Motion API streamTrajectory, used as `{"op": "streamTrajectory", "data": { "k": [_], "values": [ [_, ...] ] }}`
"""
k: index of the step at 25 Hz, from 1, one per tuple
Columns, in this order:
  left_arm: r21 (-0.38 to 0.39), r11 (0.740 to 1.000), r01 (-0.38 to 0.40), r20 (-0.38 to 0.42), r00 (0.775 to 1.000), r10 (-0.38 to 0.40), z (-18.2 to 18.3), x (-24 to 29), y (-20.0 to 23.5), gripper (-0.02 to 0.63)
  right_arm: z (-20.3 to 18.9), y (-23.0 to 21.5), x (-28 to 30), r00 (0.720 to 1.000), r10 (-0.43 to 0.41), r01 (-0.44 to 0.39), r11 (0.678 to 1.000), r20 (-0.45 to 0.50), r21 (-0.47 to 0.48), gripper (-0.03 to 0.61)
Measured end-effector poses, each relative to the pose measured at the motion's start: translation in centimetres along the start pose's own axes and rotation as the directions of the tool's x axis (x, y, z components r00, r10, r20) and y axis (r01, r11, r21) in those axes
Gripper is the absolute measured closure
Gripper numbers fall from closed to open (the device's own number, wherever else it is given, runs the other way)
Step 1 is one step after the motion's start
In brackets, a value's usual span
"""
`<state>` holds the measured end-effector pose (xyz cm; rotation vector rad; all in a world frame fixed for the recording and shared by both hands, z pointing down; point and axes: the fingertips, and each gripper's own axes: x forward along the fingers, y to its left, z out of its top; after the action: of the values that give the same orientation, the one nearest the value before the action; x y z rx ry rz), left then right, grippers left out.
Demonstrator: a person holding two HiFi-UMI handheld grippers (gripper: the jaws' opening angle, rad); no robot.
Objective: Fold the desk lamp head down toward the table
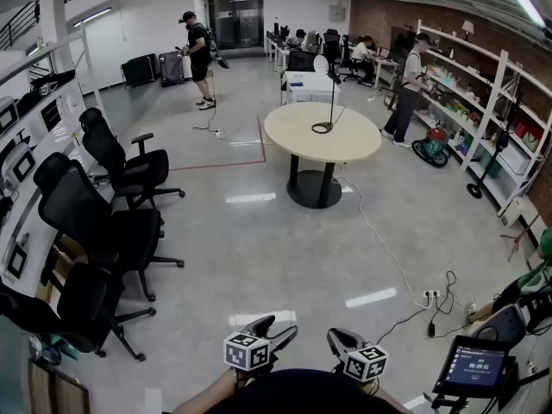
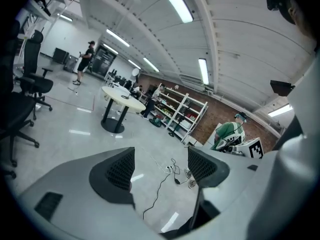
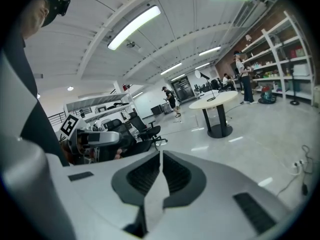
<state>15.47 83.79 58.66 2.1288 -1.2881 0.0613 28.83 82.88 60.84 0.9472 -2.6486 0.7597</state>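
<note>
a: head view first. spotted the desk lamp [image 1: 331, 89]?
b: yes. upright on the round tabletop [image 1: 349, 145], far across the room; thin stem close to vertical, pale lamp head [image 1: 321, 64] at the top, ring base [image 1: 323, 128] near the middle of the top.
a: and seen from the hand-held grippers?
b: well apart from both, ahead over open floor and slightly to the right. left hand-held gripper [image 1: 274, 329] spread wide with nothing between the jaws; right hand-held gripper [image 1: 339, 339] pressed fully together on nothing. both low at the bottom edge, side by side, tipped a little downward.
a: nearer side?
b: hard to call at this range. by the offset, marginally the right one; better suited to the left though, open as it stands.
a: room for moving?
b: plenty. bare floor up to the tabletop, black office chairs [image 1: 103, 205] off to the left, a cable [image 1: 379, 248] trailing from beside the pedestal [image 1: 315, 184] to a power strip [image 1: 429, 297] on the right, shelving [image 1: 487, 102] and a standing person [image 1: 410, 84] beyond. worth keeping left of that cable on the walk in.
</note>
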Motion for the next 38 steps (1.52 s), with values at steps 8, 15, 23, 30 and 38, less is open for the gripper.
{"op": "streamTrajectory", "data": {
  "k": [8,15,23,30,38],
  "values": [
    [-0.047,0.999,-0.021,0.012,1.000,0.022,-0.3,-3.8,3.9,0.270,-0.7,3.1,2.6,0.999,-0.017,0.017,1.000,-0.031,0.009,0.574],
    [-0.079,0.996,-0.045,-0.042,0.998,0.041,-2.7,-7.2,7.4,0.270,-2.8,5.7,4.3,0.997,-0.029,0.033,0.998,-0.065,0.060,0.574],
    [-0.105,0.993,-0.053,-0.084,0.995,0.045,-3.3,-8.4,9.2,0.268,-3.4,6.5,5.8,0.996,-0.053,0.060,0.993,-0.069,0.100,0.574],
    [-0.065,0.998,-0.012,-0.128,0.992,0.003,-2.1,-2.6,7.9,0.269,-4.1,2.3,5.7,0.994,-0.067,0.079,0.986,-0.083,0.149,0.574],
    [-0.009,0.992,-0.125,-0.092,0.988,0.123,3.9,4.1,9.0,0.270,2.4,-4.3,11.3,0.998,0.047,-0.042,0.991,-0.031,0.124,0.574]
  ]
}}
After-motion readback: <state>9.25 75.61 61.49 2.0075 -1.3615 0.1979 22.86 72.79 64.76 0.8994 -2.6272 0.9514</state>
